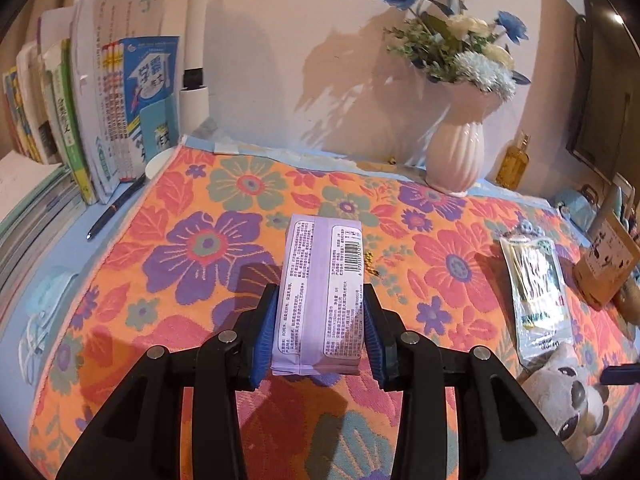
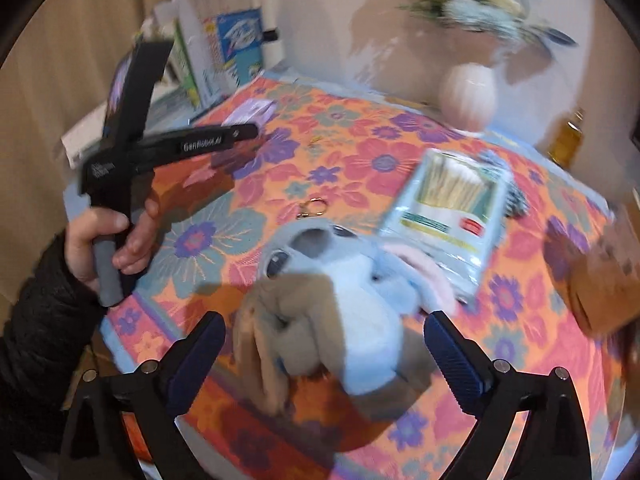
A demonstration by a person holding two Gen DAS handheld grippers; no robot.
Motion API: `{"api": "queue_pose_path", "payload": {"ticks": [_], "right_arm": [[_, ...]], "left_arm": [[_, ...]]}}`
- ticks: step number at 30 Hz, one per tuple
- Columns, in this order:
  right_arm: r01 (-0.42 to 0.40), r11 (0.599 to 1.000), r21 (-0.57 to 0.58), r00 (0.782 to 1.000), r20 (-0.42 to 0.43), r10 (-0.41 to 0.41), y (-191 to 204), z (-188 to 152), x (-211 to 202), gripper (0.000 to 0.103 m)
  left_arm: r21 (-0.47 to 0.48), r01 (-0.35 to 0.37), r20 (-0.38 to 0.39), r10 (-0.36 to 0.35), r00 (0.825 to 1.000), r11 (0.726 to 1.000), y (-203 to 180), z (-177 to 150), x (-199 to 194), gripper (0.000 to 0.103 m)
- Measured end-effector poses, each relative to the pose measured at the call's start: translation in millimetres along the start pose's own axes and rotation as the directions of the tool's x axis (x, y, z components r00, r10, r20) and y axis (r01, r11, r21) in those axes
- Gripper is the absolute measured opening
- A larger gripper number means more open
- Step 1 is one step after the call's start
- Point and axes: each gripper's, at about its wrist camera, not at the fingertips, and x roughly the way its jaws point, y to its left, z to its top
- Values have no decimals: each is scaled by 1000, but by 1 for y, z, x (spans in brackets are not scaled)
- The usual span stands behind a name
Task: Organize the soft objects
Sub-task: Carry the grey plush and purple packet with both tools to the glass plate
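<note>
Left gripper (image 1: 320, 328) clamped on purple wipes pack (image 1: 322, 280), held over the floral cloth (image 1: 200, 240), well left of the plush toy (image 1: 568, 384). Right gripper (image 2: 326, 340) spread wide around the plush toy (image 2: 340, 300), not yet squeezing. Step: picking up both. Next: close on plush, just in front of cotton swab bag (image 2: 448, 208).
</note>
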Motion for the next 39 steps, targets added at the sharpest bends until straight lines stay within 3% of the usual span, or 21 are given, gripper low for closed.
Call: {"api": "queue_pose_path", "payload": {"ticks": [3, 4, 5, 9, 13, 17, 19, 22, 24, 27, 29, 32, 35, 39], "right_arm": [[124, 991, -43, 992, -31, -126, 15, 3, 28, 100], [140, 989, -45, 989, -38, -142, 16, 3, 33, 93], [138, 990, -29, 989, -43, -139, 15, 1, 37, 84], [104, 993, 57, 994, 18, -105, 4, -8, 18, 78], [120, 979, 163, 990, 52, -130, -13, -21, -12, 77], [135, 961, 242, 987, 56, -152, -39, -41, -51, 77], [187, 951, 245, 978, 41, -202, -54, -52, -75, 77], [276, 919, 281, 949, 72, -307, -82, -71, -132, 77], [330, 878, 346, 916, 108, -387, -109, -85, -178, 76], [387, 808, 444, 861, 140, -489, -144, -106, -225, 76], [415, 760, 501, 829, 136, -542, -168, -116, -246, 76], [411, 694, 591, 802, 128, -584, -207, -126, -264, 76], [374, 645, 667, 787, 140, -601, -236, -128, -274, 76], [336, 596, 729, 774, 146, -616, -277, -123, -273, 76]], "left_arm": [[11, 11, -1, -11, 1000, 1000, -2, 0, -1, 36], [11, 11, -8, -10, 1000, 1000, -1, -1, 0, 36], [10, 6, -14, -6, 1000, 1000, -1, -1, 1, 36], [36, 0, -19, 1, 1000, 999, -9, -1, -3, 36], [34, 109, -11, -109, 994, 993, -31, -3, -23, 36], [106, 226, -11, -226, 974, 968, -83, 1, -51, 36], [164, 342, -43, -340, 939, 925, -117, 4, -65, 36], [256, 488, -95, -481, 871, 834, -171, 9, -84, 36], [311, 560, -131, -549, 826, 768, -215, 10, -95, 36], [359, 631, -188, -609, 771, 688, -274, 8, -104, 36], [382, 658, -226, -625, 747, 649, -316, 6, -106, 36], [420, 664, -254, -623, 740, 618, -372, 6, -102, 36], [419, 669, -279, -614, 738, 614, -417, 10, -86, 36], [459, 620, -244, -581, 776, 636, -451, 15, -66, 36]]}}
